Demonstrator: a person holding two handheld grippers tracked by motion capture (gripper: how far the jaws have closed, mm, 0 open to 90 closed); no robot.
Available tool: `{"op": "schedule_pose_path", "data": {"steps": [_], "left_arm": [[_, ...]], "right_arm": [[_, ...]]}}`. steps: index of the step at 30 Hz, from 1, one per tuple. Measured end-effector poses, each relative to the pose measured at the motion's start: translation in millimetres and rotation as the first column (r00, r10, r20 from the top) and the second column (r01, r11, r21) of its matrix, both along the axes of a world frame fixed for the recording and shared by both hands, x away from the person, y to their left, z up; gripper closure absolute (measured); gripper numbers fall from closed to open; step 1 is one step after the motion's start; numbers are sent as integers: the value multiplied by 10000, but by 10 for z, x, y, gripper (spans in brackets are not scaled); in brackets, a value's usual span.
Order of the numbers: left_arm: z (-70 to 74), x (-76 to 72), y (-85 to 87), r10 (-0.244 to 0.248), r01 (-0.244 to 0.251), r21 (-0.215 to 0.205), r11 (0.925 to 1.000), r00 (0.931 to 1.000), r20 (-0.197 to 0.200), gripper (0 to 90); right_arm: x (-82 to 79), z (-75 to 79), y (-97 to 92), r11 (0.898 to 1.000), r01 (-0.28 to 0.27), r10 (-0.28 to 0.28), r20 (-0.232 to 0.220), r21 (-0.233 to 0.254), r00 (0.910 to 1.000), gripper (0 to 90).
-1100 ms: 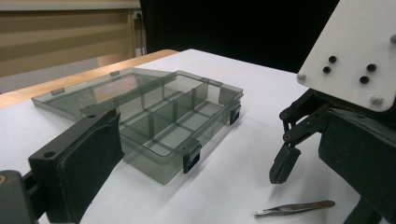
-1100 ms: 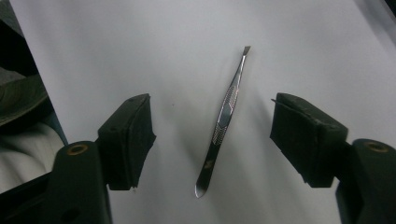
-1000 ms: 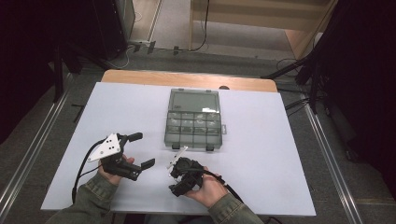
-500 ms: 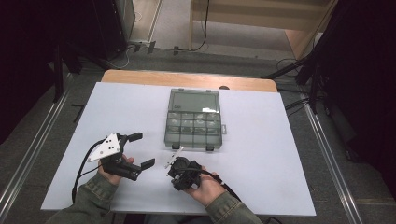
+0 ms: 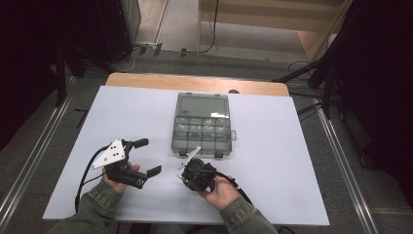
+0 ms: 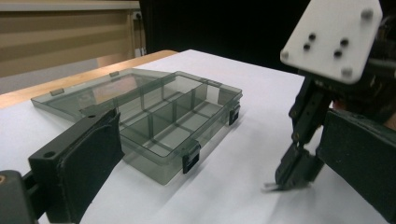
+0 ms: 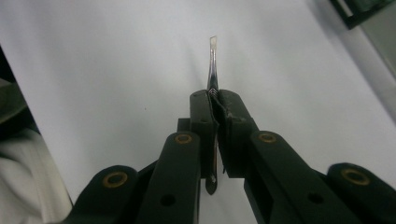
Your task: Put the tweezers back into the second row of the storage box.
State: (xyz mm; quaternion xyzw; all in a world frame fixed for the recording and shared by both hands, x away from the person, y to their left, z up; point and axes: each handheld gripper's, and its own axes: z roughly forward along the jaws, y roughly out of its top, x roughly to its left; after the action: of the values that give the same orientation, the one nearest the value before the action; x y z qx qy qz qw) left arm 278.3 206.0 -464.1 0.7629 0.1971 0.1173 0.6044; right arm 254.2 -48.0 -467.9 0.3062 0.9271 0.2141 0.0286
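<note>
in the high view the left gripper (image 5: 146, 157) sits near the table's (image 5: 292, 161) left front, jaws wide apart and holding nothing; the right gripper (image 5: 187, 168) points at the table just in front of the open compartment box (image 5: 202, 127). in the left gripper view the right gripper (image 6: 292, 175) tips down beside the box (image 6: 154, 121). in the right gripper view its jaws have just been closing and now pinch a thin flat metal strip (image 7: 212, 63) that sticks out past the tips.

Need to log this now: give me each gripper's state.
Left gripper: open, holding nothing.
Right gripper: jaws just closed, shut on a thin metal strip.
</note>
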Motion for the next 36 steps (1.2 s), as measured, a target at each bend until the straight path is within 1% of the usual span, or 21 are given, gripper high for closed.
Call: {"op": "schedule_pose_path", "data": {"steps": [3, 4, 5, 9, 13, 14, 15, 20, 22, 26, 28, 29, 36], "left_arm": [[-3, 0, -7, 18, -18, -23, 10000, 10000, -12, 0], [-3, 0, -7, 25, -25, -24, 10000, 10000, -5, 0], [-3, -1, -7, 26, -26, -18, 10000, 10000, -12, 0], [-3, 2, -5, 23, -23, -16, 10000, 10000, -39, 0], [-2, 1, -5, 9, -9, -15, 10000, 10000, -21, 0], [-1, 0, -3, 6, -6, -2, 10000, 10000, -17, 0], [0, -1, -2, 12, -12, -5, 10000, 10000, -9, 0], [0, 3, 1, -1, 1, -22, 10000, 10000, -29, 0], [1, 1, 1, -9, 9, -9, 10000, 10000, -14, 0], [-1, 0, -4, -23, 23, -19, 10000, 10000, -30, 0], [0, 0, -1, -22, 22, -4, 10000, 10000, -17, 0], [1, 0, 0, -18, 18, -5, 10000, 10000, -20, 0], [-2, 2, -3, -15, 15, -33, 10000, 10000, -54, 0]], "right_arm": [[22, 33, -57, 9999, 77, -80, 197, 152, 9998, 876], [29, 44, -73, 9997, 107, -109, 113, 237, 9999, 876], [34, 50, -80, 9996, 112, -116, 136, 259, 9998, 876], [59, 107, -96, 9996, 27, -34, 255, 265, 9997, 876], [111, 214, -76, 9996, -72, 59, 445, 290, 9990, 876], [119, 234, -70, 9996, -44, 32, 416, 279, 9991, 876], [138, 254, -67, 9996, -91, 78, 496, 274, 9987, 876], [239, 315, -79, 9996, -22, 7, 562, 265, 9984, 876], [275, 330, -95, 9995, 41, -57, 528, 316, 9986, 876], [350, 383, -130, 9995, -10, -4, 460, 309, 9989, 876], [376, 407, -141, 9997, 1, -12, 496, 238, 9988, 875], [391, 420, -146, 9998, 31, -42, 585, 186, 9983, 875], [511, 512, -182, 9997, 96, -114, 744, 245, 9972, 875]]}}
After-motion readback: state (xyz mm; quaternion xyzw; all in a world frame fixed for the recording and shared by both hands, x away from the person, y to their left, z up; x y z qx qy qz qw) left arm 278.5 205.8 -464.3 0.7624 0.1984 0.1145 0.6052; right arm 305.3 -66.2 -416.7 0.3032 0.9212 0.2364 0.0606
